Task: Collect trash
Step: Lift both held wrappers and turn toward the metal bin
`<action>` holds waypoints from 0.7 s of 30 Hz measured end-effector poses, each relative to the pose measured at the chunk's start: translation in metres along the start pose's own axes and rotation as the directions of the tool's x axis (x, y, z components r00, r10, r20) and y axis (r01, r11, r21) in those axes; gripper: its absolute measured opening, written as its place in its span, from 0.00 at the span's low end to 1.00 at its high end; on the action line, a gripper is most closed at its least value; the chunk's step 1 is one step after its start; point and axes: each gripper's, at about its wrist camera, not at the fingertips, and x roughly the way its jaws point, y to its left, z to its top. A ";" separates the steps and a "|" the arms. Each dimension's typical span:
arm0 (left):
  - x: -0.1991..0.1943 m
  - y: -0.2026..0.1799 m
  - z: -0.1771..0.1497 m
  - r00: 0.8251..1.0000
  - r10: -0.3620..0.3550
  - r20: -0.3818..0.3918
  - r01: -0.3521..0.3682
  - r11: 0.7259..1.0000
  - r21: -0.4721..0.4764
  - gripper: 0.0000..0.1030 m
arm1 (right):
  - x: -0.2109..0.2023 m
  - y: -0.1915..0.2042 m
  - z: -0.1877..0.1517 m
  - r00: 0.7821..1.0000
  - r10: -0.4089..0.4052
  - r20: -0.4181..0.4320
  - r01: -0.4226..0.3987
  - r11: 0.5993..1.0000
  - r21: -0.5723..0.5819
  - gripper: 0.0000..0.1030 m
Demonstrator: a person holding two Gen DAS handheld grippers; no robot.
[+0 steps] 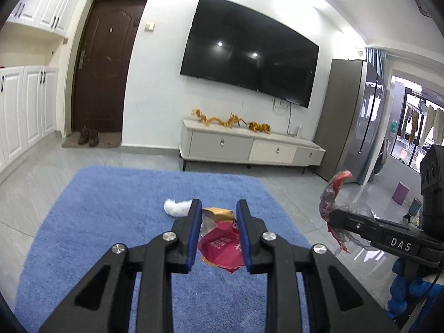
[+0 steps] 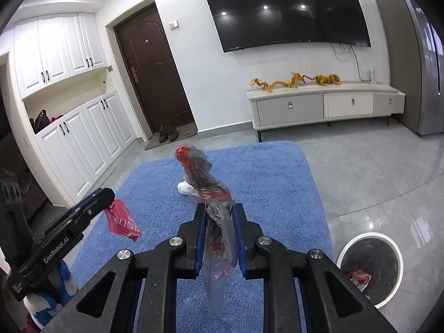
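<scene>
My right gripper (image 2: 220, 213) has its jaws clamped on a crumpled clear plastic bag (image 2: 206, 191) with red showing inside; the bag sticks up above the jaws and hangs down below them, lifted clear of the blue rug (image 2: 277, 172). My left gripper (image 1: 218, 208) is harder to read: from its own camera the jaws stand a moderate way apart with the red and orange snack wrapper (image 1: 219, 245) between them, and from the right wrist camera that red wrapper (image 2: 122, 219) hangs at the tip of the left gripper (image 2: 106, 195) above the rug, so it seems held, though I cannot tell how firmly. A white crumpled tissue (image 1: 176, 206) lies on the rug just beyond the left jaws. A round white-rimmed trash bin (image 2: 369, 266) stands on the tiled floor (image 2: 374, 166) beside the rug, to my right, with a few scraps already in it.
</scene>
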 end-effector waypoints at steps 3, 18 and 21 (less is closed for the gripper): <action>-0.015 -0.004 0.005 0.999 0.010 0.034 -0.010 1.000 0.017 0.23 | -0.006 0.003 0.001 1.000 -0.005 0.015 0.005 1.000 -0.005 0.18; -0.040 -0.016 0.017 0.995 0.031 0.093 -0.035 0.999 0.038 0.21 | -0.035 0.008 -0.002 0.996 -0.036 0.087 0.038 0.999 -0.026 0.18; -0.041 -0.018 0.016 0.995 0.029 0.094 -0.033 0.999 0.041 0.19 | -0.040 0.005 -0.001 0.993 -0.046 0.104 0.049 0.998 -0.025 0.18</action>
